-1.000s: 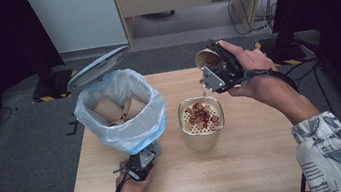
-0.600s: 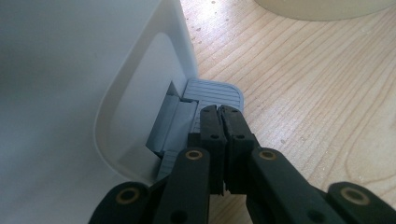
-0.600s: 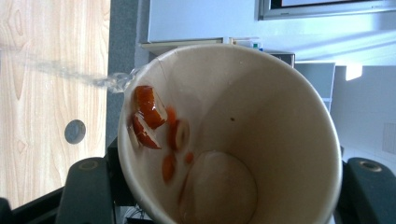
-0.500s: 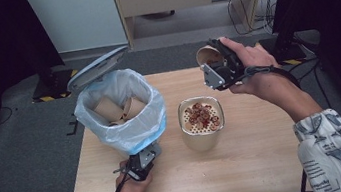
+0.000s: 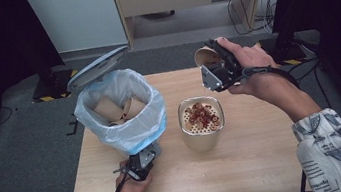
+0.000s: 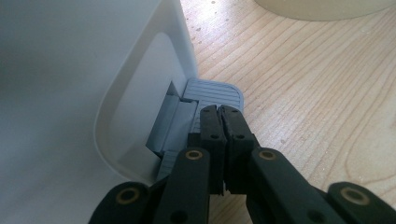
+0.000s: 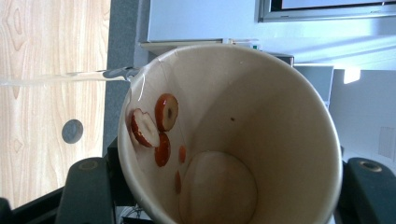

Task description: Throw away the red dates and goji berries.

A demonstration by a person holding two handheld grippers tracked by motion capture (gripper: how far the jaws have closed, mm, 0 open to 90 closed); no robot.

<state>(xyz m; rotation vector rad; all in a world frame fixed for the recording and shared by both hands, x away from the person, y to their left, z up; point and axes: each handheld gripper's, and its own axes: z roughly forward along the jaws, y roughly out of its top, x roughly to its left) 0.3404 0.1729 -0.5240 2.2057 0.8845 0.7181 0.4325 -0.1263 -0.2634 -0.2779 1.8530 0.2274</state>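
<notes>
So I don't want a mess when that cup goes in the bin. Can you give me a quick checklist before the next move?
1. Bin lid up: ok, it stands open.
2. Pedal held down: ok, the shut left gripper presses on it.
3. Grip on the paper cup: ok, the right gripper is shut on it, tilted on its side.
4. Cup emptied: not ok, red fruit slices cling to its inner wall.
5. Room in the bin: ok, a few cups lie inside with space above.
6. Cup over the bin: not ok, it is off to the side, beyond the strainer pot.
</notes>
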